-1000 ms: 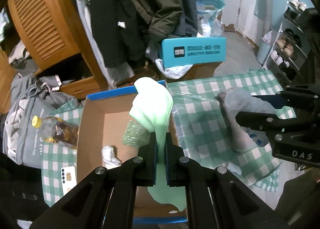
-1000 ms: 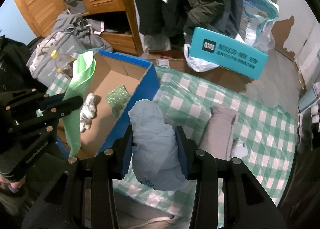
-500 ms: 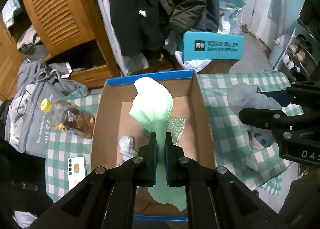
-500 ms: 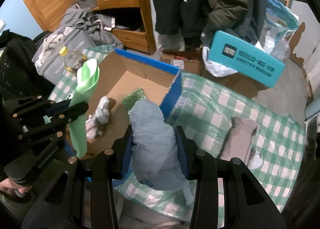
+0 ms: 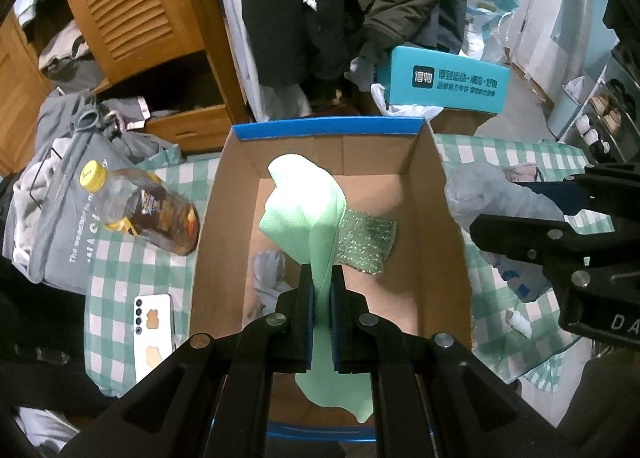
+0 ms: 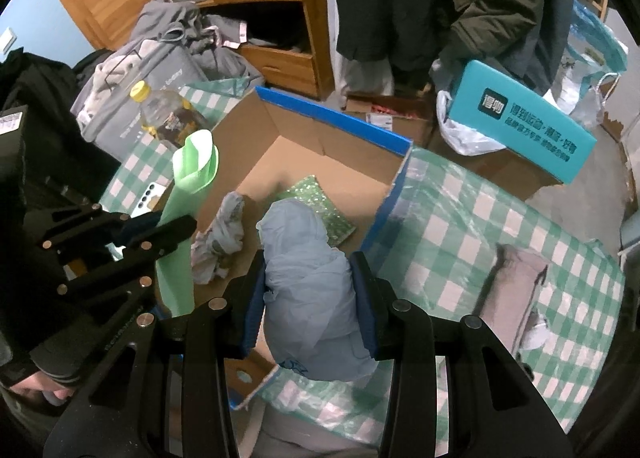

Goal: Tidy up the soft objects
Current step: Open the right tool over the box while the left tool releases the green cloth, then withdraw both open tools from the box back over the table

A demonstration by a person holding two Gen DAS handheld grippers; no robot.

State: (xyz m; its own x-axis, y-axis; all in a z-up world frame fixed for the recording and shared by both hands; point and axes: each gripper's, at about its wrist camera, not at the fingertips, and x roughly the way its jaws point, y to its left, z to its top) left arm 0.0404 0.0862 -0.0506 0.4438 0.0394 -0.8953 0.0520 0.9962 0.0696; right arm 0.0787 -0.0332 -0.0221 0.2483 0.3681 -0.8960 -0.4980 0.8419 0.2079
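My left gripper (image 5: 321, 278) is shut on a light green cloth (image 5: 306, 210), which hangs over the open cardboard box (image 5: 450, 218) with blue edges. In the right wrist view the same green cloth (image 6: 188, 194) stands at the box's left side. My right gripper (image 6: 310, 290) is shut on a bunched pale blue plastic bag (image 6: 312, 290), held above the box's near right corner. Inside the box lie a green sparkly pad (image 5: 366, 240) and a crumpled grey rag (image 5: 268, 270). The rag (image 6: 220, 238) and pad (image 6: 320, 194) also show under the right gripper.
A brown-liquid bottle (image 5: 148, 210) with a yellow cap and a white phone (image 5: 154, 334) lie left of the box on the green checked tablecloth (image 6: 460, 226). A grey cloth (image 6: 512, 290) lies on the right. A teal box (image 6: 520, 126), hanging coats and a wooden wardrobe stand behind.
Both grippers have moved over toward the box with their loads. The green cloth now hangs over the box's middle, and the blue bag has come from above the tablecloth to the box's corner.
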